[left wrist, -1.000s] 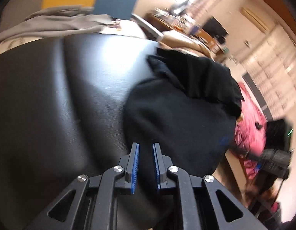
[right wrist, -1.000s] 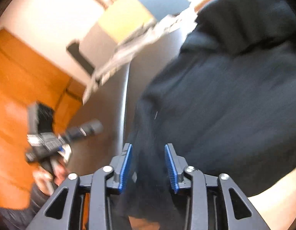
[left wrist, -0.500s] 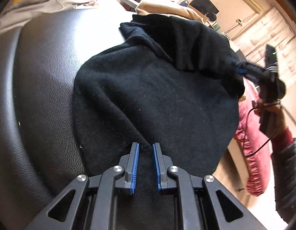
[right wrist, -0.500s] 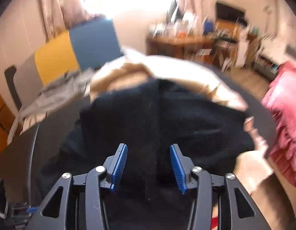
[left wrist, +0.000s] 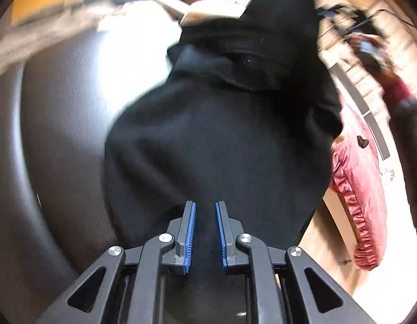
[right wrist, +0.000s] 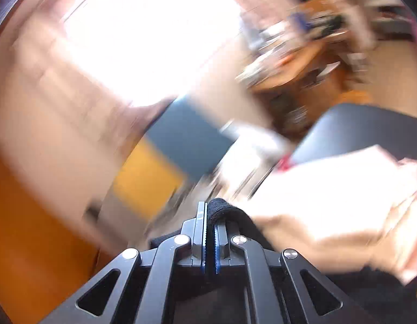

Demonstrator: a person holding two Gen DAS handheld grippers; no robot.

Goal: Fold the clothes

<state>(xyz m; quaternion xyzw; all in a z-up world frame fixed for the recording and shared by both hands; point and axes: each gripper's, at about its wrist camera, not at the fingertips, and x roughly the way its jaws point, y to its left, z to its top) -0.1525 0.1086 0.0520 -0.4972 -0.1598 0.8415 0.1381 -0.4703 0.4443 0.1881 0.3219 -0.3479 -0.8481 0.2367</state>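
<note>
Black garment: right gripper jaws, apart a moment ago, now clamp its edge, lifting for a fold. Left gripper jaws narrow, opening over fabric, nothing gripped.

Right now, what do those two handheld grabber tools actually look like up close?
Both look alike. The left gripper and right gripper each have two slim black fingers lined with ribbed blue pads, carried on angular matte-black linkage arms with triangular cut-outs and round silver pivot screws. No cables or markings show up close. The person's sleeve looks dark with a reddish cuff, though blurred.
</note>
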